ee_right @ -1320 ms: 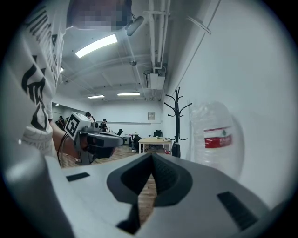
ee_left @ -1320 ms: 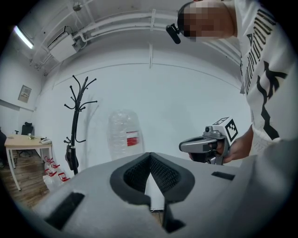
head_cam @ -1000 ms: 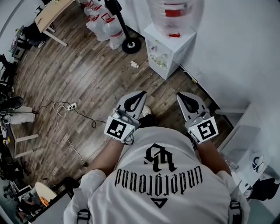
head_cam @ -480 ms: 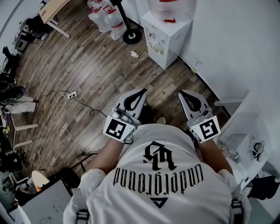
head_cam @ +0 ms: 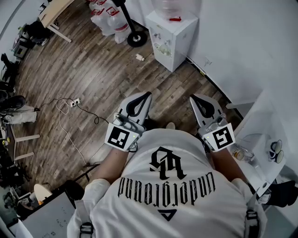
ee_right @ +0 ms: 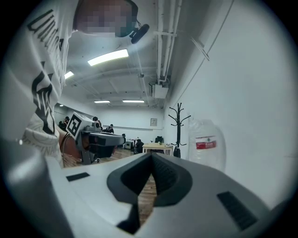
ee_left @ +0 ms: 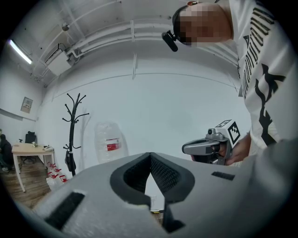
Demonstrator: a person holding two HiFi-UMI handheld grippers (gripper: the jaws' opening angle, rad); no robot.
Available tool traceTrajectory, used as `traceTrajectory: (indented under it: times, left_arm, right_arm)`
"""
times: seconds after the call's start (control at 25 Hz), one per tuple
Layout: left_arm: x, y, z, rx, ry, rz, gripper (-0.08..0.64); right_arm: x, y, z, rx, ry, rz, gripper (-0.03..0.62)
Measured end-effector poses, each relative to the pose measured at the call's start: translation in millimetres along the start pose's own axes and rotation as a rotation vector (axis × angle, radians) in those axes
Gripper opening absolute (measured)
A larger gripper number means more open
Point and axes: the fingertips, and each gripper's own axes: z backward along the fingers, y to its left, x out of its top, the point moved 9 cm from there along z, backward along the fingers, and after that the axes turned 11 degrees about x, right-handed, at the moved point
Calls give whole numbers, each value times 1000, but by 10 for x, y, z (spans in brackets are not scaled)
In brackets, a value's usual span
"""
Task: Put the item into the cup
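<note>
In the head view both grippers are held out in front of the person's white shirt, above the wooden floor. My left gripper (head_cam: pixel 147 95) is shut with nothing in it, and so is my right gripper (head_cam: pixel 193 98). The left gripper view shows its own jaws (ee_left: pixel 150 156) closed to a point, with the right gripper (ee_left: pixel 187 148) off to the side in a hand. My right gripper's tips (ee_right: pixel 151 156) also meet and hold nothing. A small clear cup-like thing (head_cam: pixel 243 154) stands on the white table (head_cam: pixel 260 125) at the right; I cannot tell which item is meant.
A white water dispenser (head_cam: pixel 170 32) stands against the wall ahead, with a coat stand's base (head_cam: pixel 137 38) and water bottles (head_cam: pixel 104 18) beside it. A cable and power strip (head_cam: pixel 73 101) lie on the floor to the left. A wooden desk (head_cam: pixel 53 13) is far left.
The water dispenser and floor have slid up the head view, and more of the white table shows at the right. Both grippers stay shut and level before the torso.
</note>
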Motion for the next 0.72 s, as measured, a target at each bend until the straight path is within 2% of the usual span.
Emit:
traceTrajectory:
  times: [0.52, 0.72]
  left_arm:
    - [36, 102, 119, 5, -41, -4, 6]
    - [-25, 173, 119, -2, -21, -2, 6]
  right_arm:
    - [47, 101, -45, -5, -1, 4, 6]
    - [75, 84, -107, -9, -8, 12, 6]
